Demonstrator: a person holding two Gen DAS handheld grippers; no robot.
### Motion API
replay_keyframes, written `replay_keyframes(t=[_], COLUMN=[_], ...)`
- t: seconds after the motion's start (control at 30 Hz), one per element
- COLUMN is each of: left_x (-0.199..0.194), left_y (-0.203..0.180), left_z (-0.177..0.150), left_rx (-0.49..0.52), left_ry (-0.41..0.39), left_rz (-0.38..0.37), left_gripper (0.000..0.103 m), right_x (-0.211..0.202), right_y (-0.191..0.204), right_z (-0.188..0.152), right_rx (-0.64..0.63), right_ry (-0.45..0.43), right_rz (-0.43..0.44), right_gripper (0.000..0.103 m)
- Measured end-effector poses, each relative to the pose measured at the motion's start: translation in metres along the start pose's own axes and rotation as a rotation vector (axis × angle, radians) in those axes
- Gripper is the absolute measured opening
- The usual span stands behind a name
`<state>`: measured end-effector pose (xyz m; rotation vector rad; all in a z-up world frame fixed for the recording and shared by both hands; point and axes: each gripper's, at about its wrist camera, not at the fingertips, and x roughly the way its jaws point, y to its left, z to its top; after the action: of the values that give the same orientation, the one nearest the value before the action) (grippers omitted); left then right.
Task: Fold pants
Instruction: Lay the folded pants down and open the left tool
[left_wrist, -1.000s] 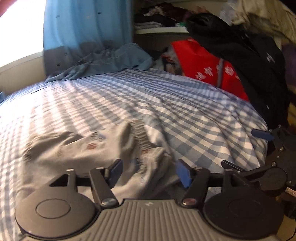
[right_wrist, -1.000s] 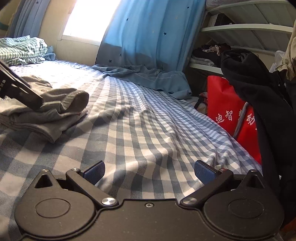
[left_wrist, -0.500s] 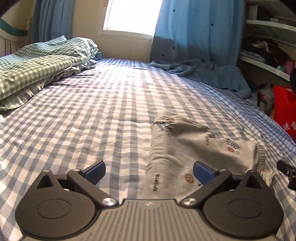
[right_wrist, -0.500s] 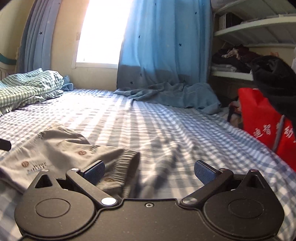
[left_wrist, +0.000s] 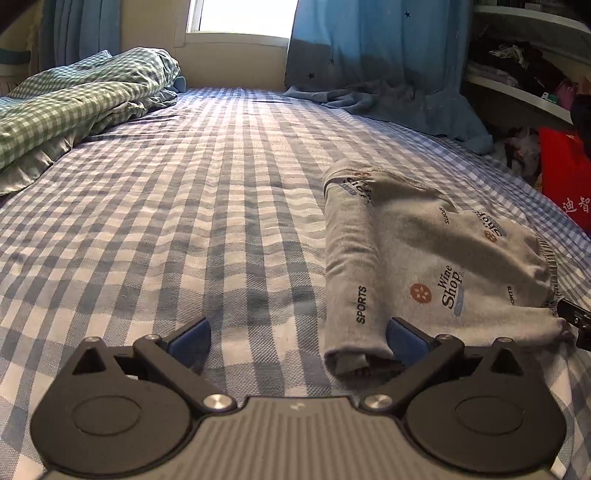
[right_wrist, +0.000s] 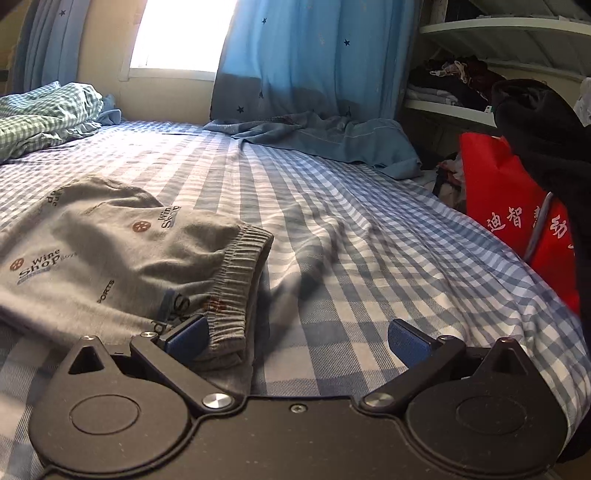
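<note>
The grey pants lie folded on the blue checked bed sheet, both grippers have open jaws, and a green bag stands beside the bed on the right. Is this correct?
Not quite: the bag is red, not green, as the right wrist view shows. The rest holds: the grey pants lie folded on the blue checked bed sheet, and the left gripper and right gripper both have open jaws.

grey pants printed "SPORTS" and "Wine Shop" repeatedly, same prints in right wrist view, red bag at 3 o'clock with white Chinese characters "迪智", remainder partly hidden
</note>
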<state>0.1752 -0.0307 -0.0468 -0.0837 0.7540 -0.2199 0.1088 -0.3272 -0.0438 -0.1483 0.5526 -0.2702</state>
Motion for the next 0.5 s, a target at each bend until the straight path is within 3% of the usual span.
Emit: replay_keyframes(t=[0.17,0.3,0.43,0.5], left_x=[-0.012,-0.018,0.003,0.027], left_y=[-0.003,-0.013,-0.043,-0.058], left_z=[0.008,0.04,0.082,0.097], left_rx=[0.008,0.012,0.07,0.102], left_ry=[0.008,-0.081,-0.131,-0.123], left_rz=[0.031,0.035,0.032,0.036], left_gripper=[0.103,0.103,0.103,0.103], right_x=[-0.014,-0.014,0.012,0.034], right_y=[-0.001,0.004,0.017,0.027], right_z=[-0.002,0.021,0.052,0.06], right_rx=[-0.013,-0.081,-0.192,-0.27], right_ry=[-0.096,-0.203,-0.282,-0.265], right_rz=[0.006,-0.008,-0.01,-0.036], right_gripper=[0.102,0.102,0.102,0.102])
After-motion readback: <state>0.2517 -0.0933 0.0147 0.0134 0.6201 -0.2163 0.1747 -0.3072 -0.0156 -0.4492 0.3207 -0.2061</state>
